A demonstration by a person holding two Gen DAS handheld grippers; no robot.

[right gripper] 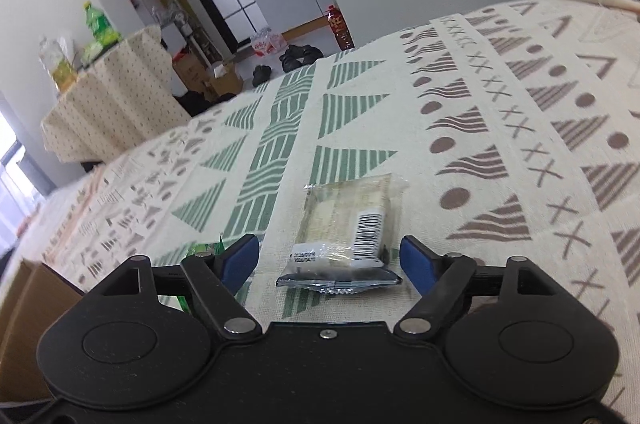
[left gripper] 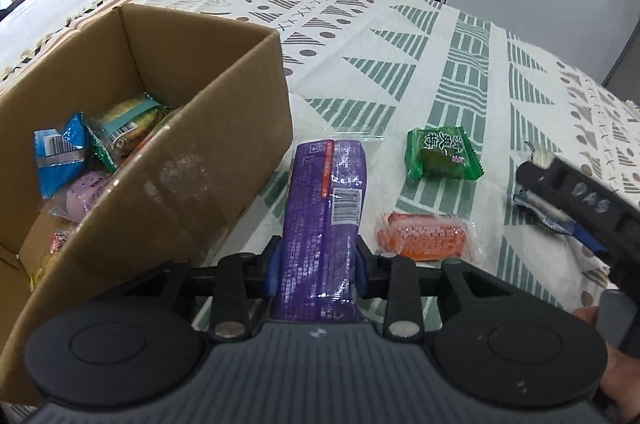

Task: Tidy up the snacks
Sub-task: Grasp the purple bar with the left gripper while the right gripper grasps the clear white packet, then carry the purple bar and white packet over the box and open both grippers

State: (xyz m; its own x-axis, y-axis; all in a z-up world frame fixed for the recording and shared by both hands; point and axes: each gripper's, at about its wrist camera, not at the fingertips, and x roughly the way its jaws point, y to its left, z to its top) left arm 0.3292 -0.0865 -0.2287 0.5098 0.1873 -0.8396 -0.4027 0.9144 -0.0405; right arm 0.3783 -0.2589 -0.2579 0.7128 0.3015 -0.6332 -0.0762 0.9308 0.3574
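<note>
Tablecloth (right gripper: 460,96): L gripper (left gripper: 318,264) clamps purple pack (left gripper: 324,208); R gripper (right gripper: 328,260) spread wide around clear pack (right gripper: 348,224).

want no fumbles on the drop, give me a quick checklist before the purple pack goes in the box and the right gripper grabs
1. Left gripper shut on the purple snack pack: ok.
2. Cardboard box open on top, with room: ok.
3. Pack already over the box opening: not ok, it is beside the wall.
4. Right gripper open: ok.
5. Clear-wrapped snack between its fingers: ok.
6. Green candy and orange snack on the cloth, out of the path: ok.
</note>
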